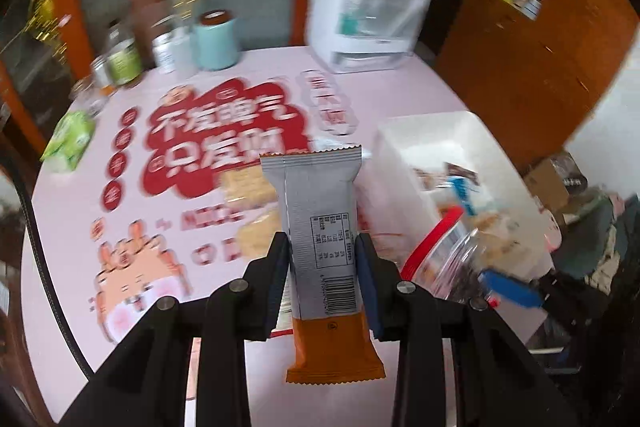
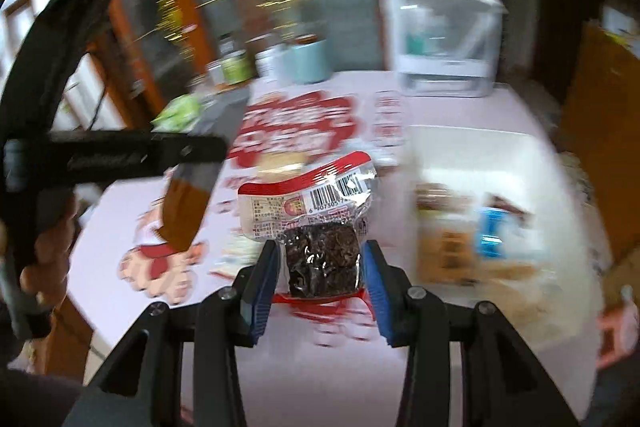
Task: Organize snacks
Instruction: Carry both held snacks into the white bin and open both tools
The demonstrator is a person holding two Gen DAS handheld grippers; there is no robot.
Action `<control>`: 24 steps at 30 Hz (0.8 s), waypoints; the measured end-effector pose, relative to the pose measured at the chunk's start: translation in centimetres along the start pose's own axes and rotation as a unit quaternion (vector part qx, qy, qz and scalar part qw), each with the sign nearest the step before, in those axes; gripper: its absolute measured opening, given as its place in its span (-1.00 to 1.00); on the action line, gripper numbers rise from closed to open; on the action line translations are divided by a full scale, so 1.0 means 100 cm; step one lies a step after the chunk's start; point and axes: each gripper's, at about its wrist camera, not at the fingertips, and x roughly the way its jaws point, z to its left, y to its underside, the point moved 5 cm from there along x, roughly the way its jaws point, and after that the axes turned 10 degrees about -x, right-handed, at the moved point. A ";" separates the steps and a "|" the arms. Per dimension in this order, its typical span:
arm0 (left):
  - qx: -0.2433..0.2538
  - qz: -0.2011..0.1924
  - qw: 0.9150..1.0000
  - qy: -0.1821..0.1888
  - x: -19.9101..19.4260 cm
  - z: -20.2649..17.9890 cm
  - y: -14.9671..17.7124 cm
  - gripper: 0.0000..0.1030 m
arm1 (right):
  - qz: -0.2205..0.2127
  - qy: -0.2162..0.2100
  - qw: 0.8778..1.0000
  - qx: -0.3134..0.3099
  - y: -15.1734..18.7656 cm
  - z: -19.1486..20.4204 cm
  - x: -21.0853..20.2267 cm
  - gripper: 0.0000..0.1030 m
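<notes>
overhead, both claws hung above a round pink surface (image 1: pixel 260 75) printed with a red cartoon design. the left claw (image 1: pixel 323 247) pinched a snack bar (image 1: pixel 320 203) in a grey and orange wrapper, its two pads pressing the wrapper's sides; the bar stood along the fingers, grey end away from the camera, orange end toward it, clear of the surface. the right claw (image 2: pixel 320 259) pinched a sealed pouch (image 2: pixel 316 223) holding a dark block, with a red and white label and barcode at its far end; the blue pads (image 2: pixel 378 291) pressed the dark block from both sides, and the pouch was also held off the surface. in the right wrist view the left claw (image 2: pixel 200 155) appeared at left with the bar (image 2: pixel 188 203) tilted in it, gripped by a hand (image 2: pixel 44 255). a white bin (image 1: pixel 436 135) sat at the right edge of the surface, with assorted packets inside, too blurred to identify. just in front of it in the left wrist view lay a clear bag (image 1: pixel 452 251) with a red strip. at the back of the surface stood a white clear-walled container (image 1: pixel 368 19), a pale blue cylinder (image 1: pixel 214 41), several jars (image 1: pixel 122 57), and a green packet (image 1: pixel 70 141) at the left edge. some pale snacks (image 1: pixel 248 203) lay on the surface beyond the bar.
</notes>
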 end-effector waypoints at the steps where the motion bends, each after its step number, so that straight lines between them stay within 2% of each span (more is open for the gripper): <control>1: 0.010 0.000 1.000 0.005 0.003 -0.019 0.001 -0.38 | -0.002 0.018 1.000 0.010 0.002 -0.015 -0.006 -0.17; 6: 0.035 0.003 0.999 0.029 0.019 -0.092 -0.003 -0.37 | -0.010 0.077 0.996 0.050 0.002 -0.082 -0.023 -0.16; 10: 0.053 0.010 0.998 0.035 0.035 -0.137 -0.004 -0.37 | -0.009 0.117 0.992 0.053 -0.009 -0.127 -0.022 -0.15; 14: 0.064 0.026 0.997 0.037 0.058 -0.173 -0.003 -0.37 | -0.016 0.141 0.988 0.056 -0.023 -0.162 -0.016 -0.12; 20: 0.082 0.045 0.995 0.042 0.083 -0.205 0.004 -0.35 | -0.004 0.164 0.985 0.061 -0.036 -0.199 0.013 0.00; 21: 0.083 0.046 0.995 0.040 0.085 -0.206 0.005 -0.27 | 0.001 0.161 0.985 0.063 -0.036 -0.200 0.017 0.01; 23: 0.089 0.049 0.994 0.036 0.091 -0.209 0.007 0.26 | 0.013 0.153 0.986 0.069 -0.036 -0.206 0.028 0.01; 24: 0.089 0.048 0.994 0.033 0.092 -0.208 0.007 0.70 | 0.016 0.152 0.986 0.068 -0.036 -0.207 0.031 0.02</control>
